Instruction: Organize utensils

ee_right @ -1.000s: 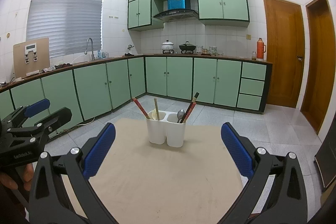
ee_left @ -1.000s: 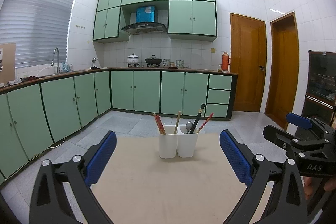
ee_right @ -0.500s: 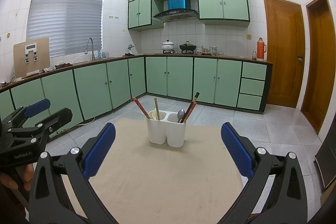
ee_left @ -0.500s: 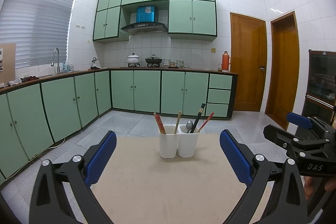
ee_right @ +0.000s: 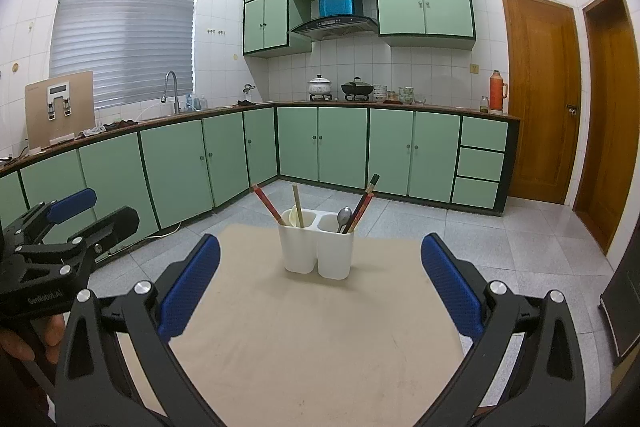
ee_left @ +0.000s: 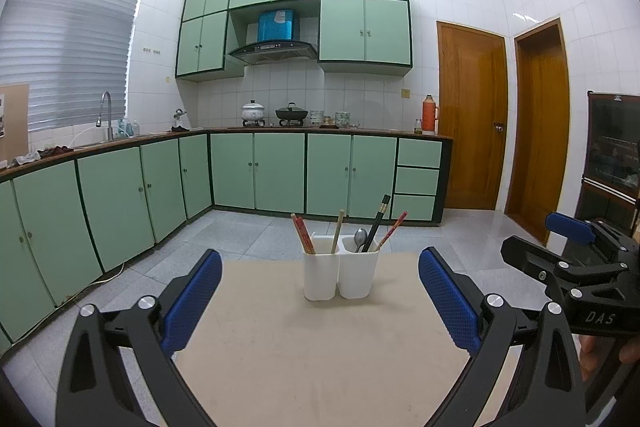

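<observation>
Left wrist view: the left gripper holds its fingers wide apart and empty above the beige table; the white two-cup utensil holder stands at the far middle. Right wrist view: the right gripper is likewise spread wide, empty, the holder ahead between its fingers.

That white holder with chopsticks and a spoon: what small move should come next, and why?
Probably ease the right tongs forward toward the white holder. Both the right and the left tongs are open, hold nothing and sit well short of it over the beige table. The utensils look mixed: red chopsticks stand in the left cup, more beside the spoon in the right.
</observation>
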`<state>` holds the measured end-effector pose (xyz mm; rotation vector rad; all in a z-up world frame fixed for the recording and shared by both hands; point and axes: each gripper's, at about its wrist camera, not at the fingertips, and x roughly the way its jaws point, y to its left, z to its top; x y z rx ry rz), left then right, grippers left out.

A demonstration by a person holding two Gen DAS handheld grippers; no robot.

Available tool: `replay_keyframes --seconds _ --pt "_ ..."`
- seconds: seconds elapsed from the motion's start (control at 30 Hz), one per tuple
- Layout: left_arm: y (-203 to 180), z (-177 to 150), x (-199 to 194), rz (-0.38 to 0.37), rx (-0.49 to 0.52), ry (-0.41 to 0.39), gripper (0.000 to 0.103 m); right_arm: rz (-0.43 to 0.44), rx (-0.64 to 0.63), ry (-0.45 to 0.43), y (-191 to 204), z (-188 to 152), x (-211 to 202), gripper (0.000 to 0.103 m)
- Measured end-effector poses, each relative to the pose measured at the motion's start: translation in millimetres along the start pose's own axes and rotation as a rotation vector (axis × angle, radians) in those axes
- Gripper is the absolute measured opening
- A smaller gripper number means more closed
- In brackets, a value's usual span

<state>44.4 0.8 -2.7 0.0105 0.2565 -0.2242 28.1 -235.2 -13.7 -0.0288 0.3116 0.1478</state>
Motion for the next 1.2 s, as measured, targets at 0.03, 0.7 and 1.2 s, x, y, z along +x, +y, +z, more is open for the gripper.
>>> replay_keyframes --seconds 0.03,0.7,1.2 --pt "-0.6 0.1 0.6 0.0 0.0 0.0 0.097 0.0 0.001 0.0 -0.3 -0.1 0.1 0.098" --pt "-2.1 0.5 3.0 -0.006 0.003 0.01 0.097 -0.001 0.003 0.005 -2.0 -2.4 1.5 0.098" --pt "-1.1 -0.7 6.4 -0.009 0.002 0.017 0.097 -0.004 0.007 0.014 -5.4 -8.2 3.2 0.098"
